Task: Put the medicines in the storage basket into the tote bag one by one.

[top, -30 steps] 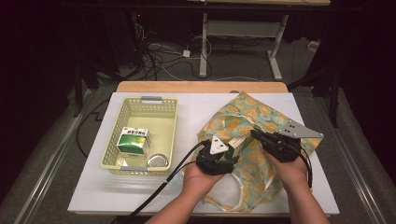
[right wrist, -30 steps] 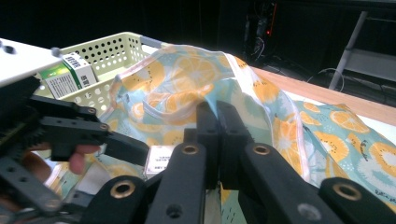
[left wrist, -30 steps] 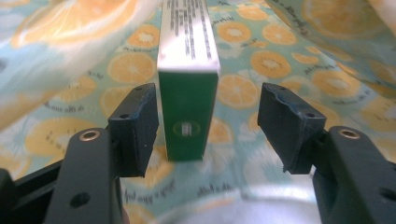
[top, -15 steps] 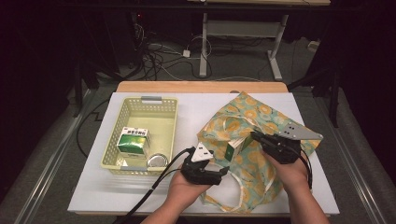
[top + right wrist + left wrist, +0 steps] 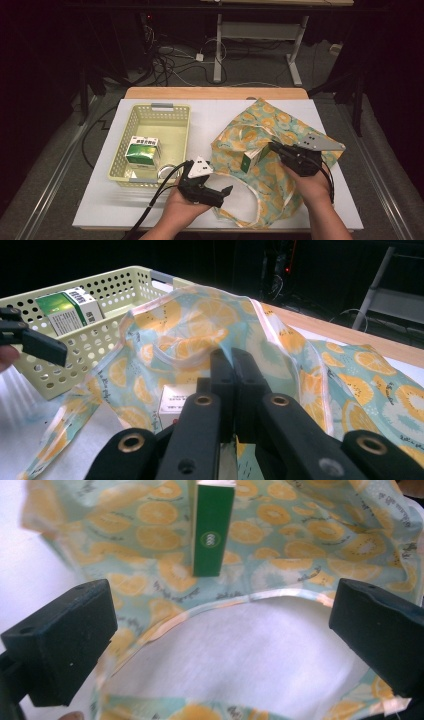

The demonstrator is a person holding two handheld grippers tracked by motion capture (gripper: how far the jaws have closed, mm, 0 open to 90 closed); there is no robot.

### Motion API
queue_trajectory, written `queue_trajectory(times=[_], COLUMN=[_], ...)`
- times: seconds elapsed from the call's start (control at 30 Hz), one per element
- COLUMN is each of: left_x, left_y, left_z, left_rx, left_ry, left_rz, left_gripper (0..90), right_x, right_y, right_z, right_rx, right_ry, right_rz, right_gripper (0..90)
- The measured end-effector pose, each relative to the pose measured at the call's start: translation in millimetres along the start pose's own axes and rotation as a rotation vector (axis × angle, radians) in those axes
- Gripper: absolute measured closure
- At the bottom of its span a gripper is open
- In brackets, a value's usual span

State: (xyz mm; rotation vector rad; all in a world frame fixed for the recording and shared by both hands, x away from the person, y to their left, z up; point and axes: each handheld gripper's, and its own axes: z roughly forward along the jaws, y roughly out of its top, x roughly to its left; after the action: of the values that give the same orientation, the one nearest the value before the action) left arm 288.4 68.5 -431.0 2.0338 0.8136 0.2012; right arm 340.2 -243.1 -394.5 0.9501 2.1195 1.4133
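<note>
Left gripper [image 5: 220, 192] low by the near table edge, jaws wide apart and just opened further with nothing pressed between them, right gripper [image 5: 274, 148] farther right, jaws clamped together, both forearms reached in from the near side.

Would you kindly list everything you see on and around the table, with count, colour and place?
table: one, white top.
basket: one, pale yellow, left half.
carton: one, green and white, in basket.
bag: one, pale teal with orange slices, right half.
box: one, green and white, at bag mouth.
desk frame: one, white, behind, amid floor cables.
left gripper: black, jaws open beside bag strap.
right gripper: black, jaws shut on bag.
</note>
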Motion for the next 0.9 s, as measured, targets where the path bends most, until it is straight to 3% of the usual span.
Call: queue_trajectory(times=[0.27, 0.53, 0.8, 0.9], left_x=[11.0, 25.1, 44.1, 56.0], left_y=[-7.4, -11.9, -18.3, -22.1], left_z=[-21.5, -40.8, -56.1, -64.2], left_rx=[-0.019, -0.025, -0.043, -0.045], left_ry=[0.031, 0.053, 0.11, 0.154], left_rz=[-0.018, -0.062, -0.07, -0.083], left_gripper=[0.0, 0.0, 0.0, 0.0], right_x=[1.0, 0.6, 0.9, 0.6], right_y=[-0.5, -0.2, -0.4, -0.1], right_z=[0.1, -0.1, -1.0, -1.8], right_rx=[0.003, 0.002, 0.003, -0.001], right_ry=[0.0, 0.002, 0.006, 0.006], right_rz=[-0.003, -0.003, -0.008, -0.007], right_gripper=[90.0, 90.0, 90.0, 90.0])
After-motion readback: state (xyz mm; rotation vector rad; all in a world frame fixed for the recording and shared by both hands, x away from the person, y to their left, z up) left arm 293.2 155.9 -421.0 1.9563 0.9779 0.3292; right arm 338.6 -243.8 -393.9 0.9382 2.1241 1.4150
